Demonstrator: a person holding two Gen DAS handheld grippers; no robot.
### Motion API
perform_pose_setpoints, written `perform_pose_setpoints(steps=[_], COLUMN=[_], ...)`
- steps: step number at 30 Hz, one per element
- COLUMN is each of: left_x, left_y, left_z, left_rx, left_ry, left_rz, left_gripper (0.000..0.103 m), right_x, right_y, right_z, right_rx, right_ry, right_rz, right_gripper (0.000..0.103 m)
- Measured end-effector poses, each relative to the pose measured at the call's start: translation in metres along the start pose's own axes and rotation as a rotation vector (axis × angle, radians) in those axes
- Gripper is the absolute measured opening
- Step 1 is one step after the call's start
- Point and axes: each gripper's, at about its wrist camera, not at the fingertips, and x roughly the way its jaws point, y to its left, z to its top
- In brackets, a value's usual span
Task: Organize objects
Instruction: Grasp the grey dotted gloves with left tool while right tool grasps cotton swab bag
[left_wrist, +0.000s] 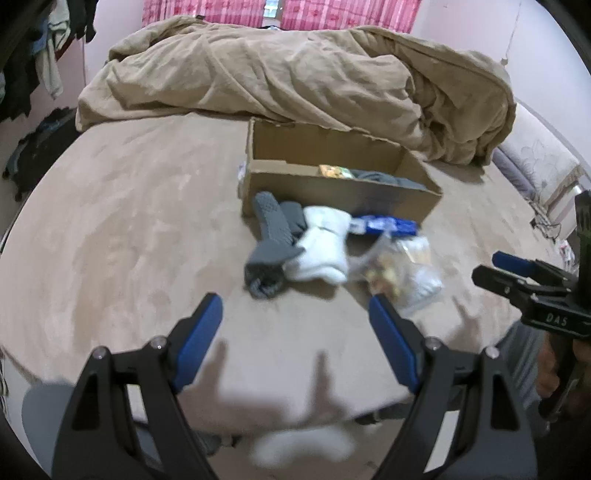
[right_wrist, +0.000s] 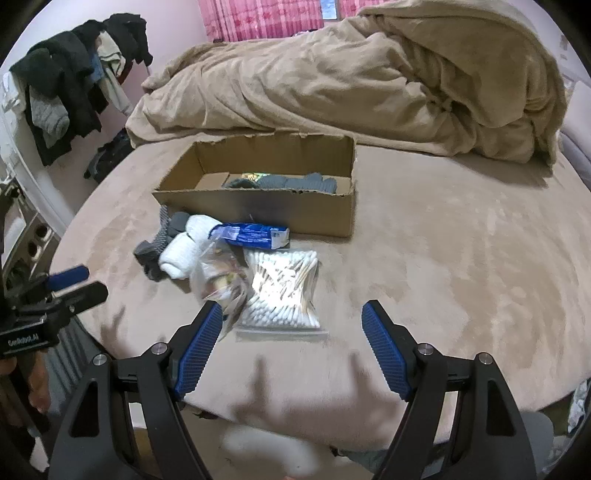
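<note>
Here, labelled parts of the scene:

Surface: a beige bed (right_wrist: 443, 258), with a rumpled tan duvet (right_wrist: 351, 81) heaped at its far side.

Cardboard box (right_wrist: 258, 206): open-topped, centre of the bed, just near of the duvet; grey socks (right_wrist: 306, 182) lie inside.

Loose pile: directly near of the box, touching its front wall.

Pile contents, left to right: a grey sock (left_wrist: 269, 236), a white sock (left_wrist: 321, 251), a blue packet (right_wrist: 255, 234), a clear bag of small mixed items (right_wrist: 221, 277), and a clear bag of cotton swabs (right_wrist: 280, 291) nearest the right gripper.

Left gripper (left_wrist: 295, 343): fingers spread wide, holding nothing, hovering over the near edge of the bed, near the socks.

Right gripper (right_wrist: 291, 347): fingers spread wide, holding nothing, just near of the swab bag.

Background: pink curtain (right_wrist: 258, 18) on the far wall; dark clothes (right_wrist: 74, 81) hanging far left.
</note>
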Motion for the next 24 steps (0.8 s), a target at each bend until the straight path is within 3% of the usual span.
perform_pose_setpoints(steps=[6,13,18,22,24], left_x=[0.042,0.078,0.097,0.102,0.099], left_y=[0.009,0.033,0.031,0.033,0.034], left_z=[0.018,0.026,0.025,0.024,0.025], left_rx=[0.088,0.054,0.085,0.073,0.058], left_ry=[-0.022,0.009,0.046,0.057,0.06], left_rz=[0.112,0.11,0.089,0.089,0.068], left_gripper=[0.077,0.075,0.074,0.052,0.044], right_x=[0.038,0.072,0.09,0.098,0.096], right_y=[-0.006,-0.008,-0.004,0.0,0.002], right_z=[0.007,0.01,0.011,0.009,0.008], right_rx=[-0.004,-0.006,-0.006,-0.016,-0.025], right_ry=[0.028,0.066,0.098,0.109,0.103], right_rz=[-0.006,-0.011,0.023,0.032,0.038], right_gripper=[0.081,0.081,0.081,0.075,0.061])
